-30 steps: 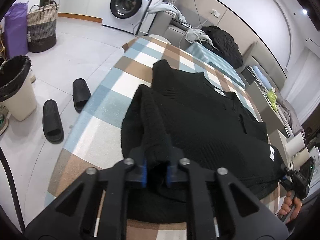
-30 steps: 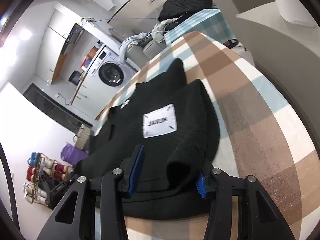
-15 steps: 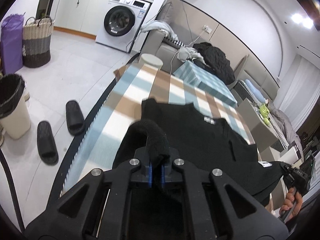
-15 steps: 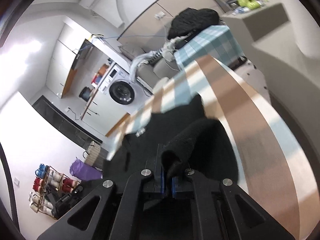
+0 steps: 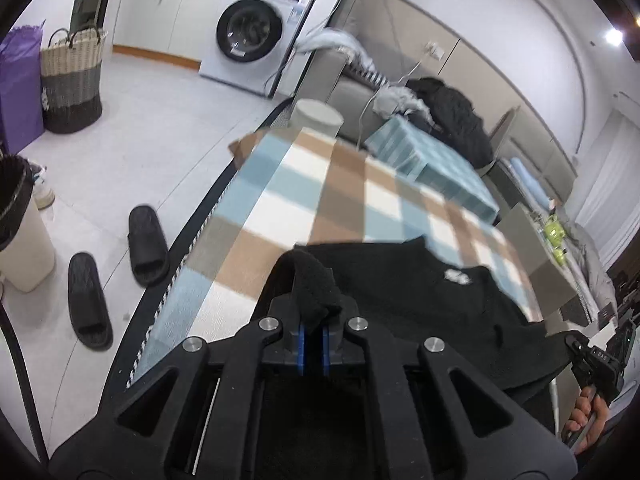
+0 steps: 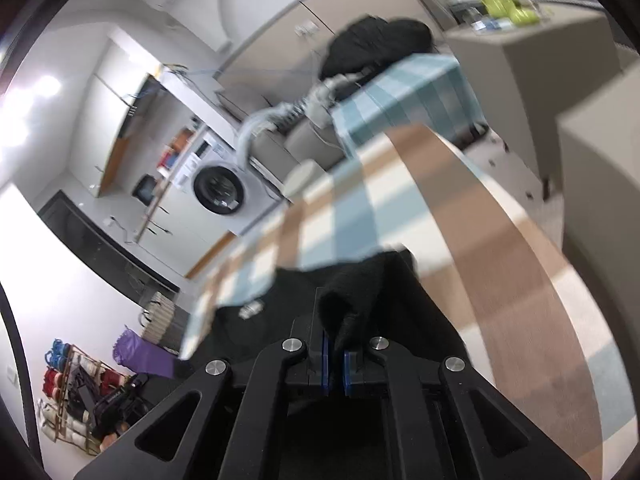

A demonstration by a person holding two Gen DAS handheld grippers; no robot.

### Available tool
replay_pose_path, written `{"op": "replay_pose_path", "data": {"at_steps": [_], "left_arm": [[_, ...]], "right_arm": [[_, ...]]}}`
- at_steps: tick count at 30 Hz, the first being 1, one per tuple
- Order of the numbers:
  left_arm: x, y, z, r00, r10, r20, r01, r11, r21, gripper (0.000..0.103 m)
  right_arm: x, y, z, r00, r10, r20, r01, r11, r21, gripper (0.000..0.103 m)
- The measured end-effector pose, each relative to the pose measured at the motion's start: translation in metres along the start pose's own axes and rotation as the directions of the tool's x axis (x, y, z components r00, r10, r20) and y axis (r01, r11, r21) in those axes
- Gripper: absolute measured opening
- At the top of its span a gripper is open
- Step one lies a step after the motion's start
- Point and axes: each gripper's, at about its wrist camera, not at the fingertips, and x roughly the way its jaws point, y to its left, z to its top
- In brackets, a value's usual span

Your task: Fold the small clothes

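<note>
Now left claw (image 5: 313,338) pinching black sweater (image 5: 420,284), right claw (image 6: 335,364) likewise, above checked tablecloth (image 5: 304,184)

Matt black knit sweater (image 5: 420,292)

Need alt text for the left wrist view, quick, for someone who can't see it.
The left gripper pinches a fold of a black sweater spread over a checked tablecloth. Beyond are black slippers and a washing machine.
</note>
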Motion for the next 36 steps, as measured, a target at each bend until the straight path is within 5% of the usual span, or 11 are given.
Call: {"op": "replay_pose_path", "data": {"at_steps": [8, 17, 19, 21, 24, 31, 36], "left_arm": [[0.012, 0.005, -0.01, 1.0, -0.01, -0.014, 0.01, 1.0, -0.019, 0.003], [0.043, -0.01, 0.034, 1.0, -0.015, -0.003, 0.015, 1.0, -0.014, 0.003], [0.055, -0.008, 0.043, 1.0, -0.009, -0.026, 0.008, 0.999, -0.037, 0.012], [0.065, -0.002, 0.048, 0.997, -0.018, -0.075, 0.012, 0.997, -0.074, 0.032], [0.058, 0.01, 0.05, 0.999, 0.005, -0.034, -0.009, 0.994, -0.111, 0.07], [0.054, 0.021, 0.05, 0.998, 0.048, -0.029, -0.049, 0.998, -0.049, 0.071], [0.072, 0.016, 0.04, 0.993, 0.062, -0.096, -0.06, 0.998, 0.019, 0.071]], "right_arm": [[0.008, -0.024, -0.013, 0.999, 0.006, -0.042, -0.003, 0.998, 0.061, 0.005], [0.045, 0.006, 0.042, 1.0, 0.029, -0.005, -0.028, 0.996, 0.079, 0.005], [0.06, 0.006, 0.052, 1.0, 0.003, -0.027, 0.0, 0.995, 0.097, 0.011], [0.072, -0.002, 0.06, 0.998, -0.023, -0.061, 0.031, 0.989, 0.143, 0.025], [0.063, -0.016, 0.065, 0.999, -0.035, -0.026, 0.039, 0.983, 0.178, 0.038], [0.042, -0.022, 0.064, 0.993, -0.116, -0.022, 0.118, 0.99, 0.079, 0.041], [0.048, -0.025, 0.064, 0.989, -0.137, -0.052, 0.14, 0.988, 0.066, 0.043]]}}
